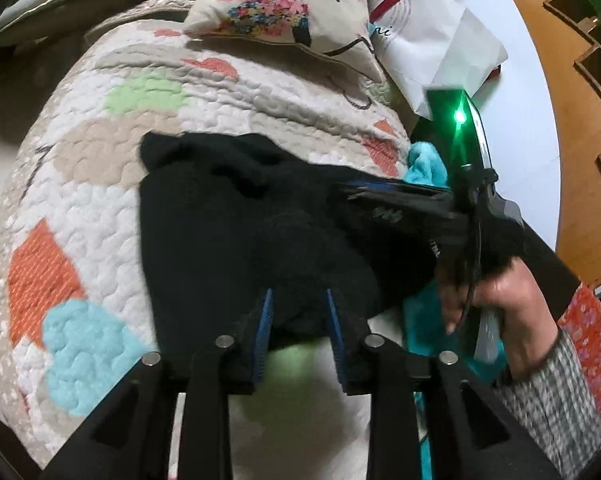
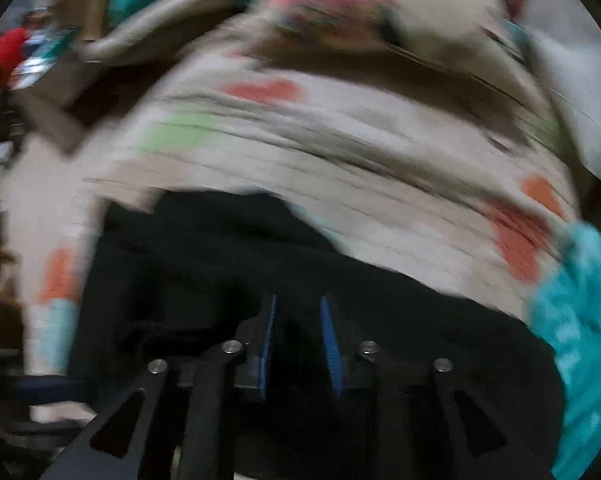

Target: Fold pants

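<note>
Black pants (image 1: 204, 232) lie in a bunched heap on a quilted bedspread (image 1: 100, 208) with coloured patches. My left gripper (image 1: 298, 316) sits at the near edge of the heap. A lump of the black cloth fills the gap between its blue pads and hangs clear of the quilt. My right gripper (image 1: 352, 196) reaches in from the right, held by a hand (image 1: 512, 312), with its tips over the pants' right side. The right wrist view is blurred. There the right gripper (image 2: 298, 320) shows a gap over the pants (image 2: 220, 264), black on black, so a grip cannot be made out.
A flowered pillow (image 1: 276, 4) and a white paper bag (image 1: 432, 40) lie at the far end of the bed. A teal cloth (image 1: 428, 164) is bunched at the bed's right edge beside the pants. Wooden shelving (image 1: 580, 60) stands beyond on the right.
</note>
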`<state>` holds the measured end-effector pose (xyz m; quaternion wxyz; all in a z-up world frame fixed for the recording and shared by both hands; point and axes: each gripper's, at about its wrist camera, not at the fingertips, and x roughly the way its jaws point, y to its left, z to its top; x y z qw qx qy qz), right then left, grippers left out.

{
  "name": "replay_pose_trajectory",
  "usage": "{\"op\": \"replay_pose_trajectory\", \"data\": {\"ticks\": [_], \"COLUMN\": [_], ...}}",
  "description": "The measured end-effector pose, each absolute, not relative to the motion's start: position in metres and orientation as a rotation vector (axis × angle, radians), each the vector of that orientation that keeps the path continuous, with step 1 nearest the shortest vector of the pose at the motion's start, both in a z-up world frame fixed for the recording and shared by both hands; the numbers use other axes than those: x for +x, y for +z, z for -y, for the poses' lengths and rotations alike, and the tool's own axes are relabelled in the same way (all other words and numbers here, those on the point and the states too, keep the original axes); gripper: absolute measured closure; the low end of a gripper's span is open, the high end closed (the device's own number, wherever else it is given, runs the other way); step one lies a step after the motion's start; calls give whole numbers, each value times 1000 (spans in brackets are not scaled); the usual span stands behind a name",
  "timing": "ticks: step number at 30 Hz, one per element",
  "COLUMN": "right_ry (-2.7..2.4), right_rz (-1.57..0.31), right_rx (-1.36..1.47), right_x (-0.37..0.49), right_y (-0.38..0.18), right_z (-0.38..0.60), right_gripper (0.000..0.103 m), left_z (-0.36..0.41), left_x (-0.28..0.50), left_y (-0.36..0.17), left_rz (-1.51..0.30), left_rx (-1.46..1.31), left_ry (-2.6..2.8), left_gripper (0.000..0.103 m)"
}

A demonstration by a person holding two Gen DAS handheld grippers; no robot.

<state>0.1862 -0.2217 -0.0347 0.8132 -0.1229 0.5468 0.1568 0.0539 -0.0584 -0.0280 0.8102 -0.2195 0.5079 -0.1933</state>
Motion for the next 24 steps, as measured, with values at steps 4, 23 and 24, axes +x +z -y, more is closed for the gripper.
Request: {"op": "replay_pose_trajectory", "data": {"ticks": [4,23,24], "right_ry": [188,503,506], "right_rz": [-1124,-1271,-1319], "right_rx": [-81,-328,-316], "right_x": [194,202,203], "right_y": [-21,-51,-61], "right_z": [272,79,76], "right_gripper": [67,55,76], "left_z": [20,35,32], "left_x": [49,67,66], "left_y": [-34,-84,-84], "left_rz": [-1083,-1167,-1171], "left_rx": [-532,-496,-500], "left_ry": [-305,-195,-202], "left_gripper": [64,81,84]}}
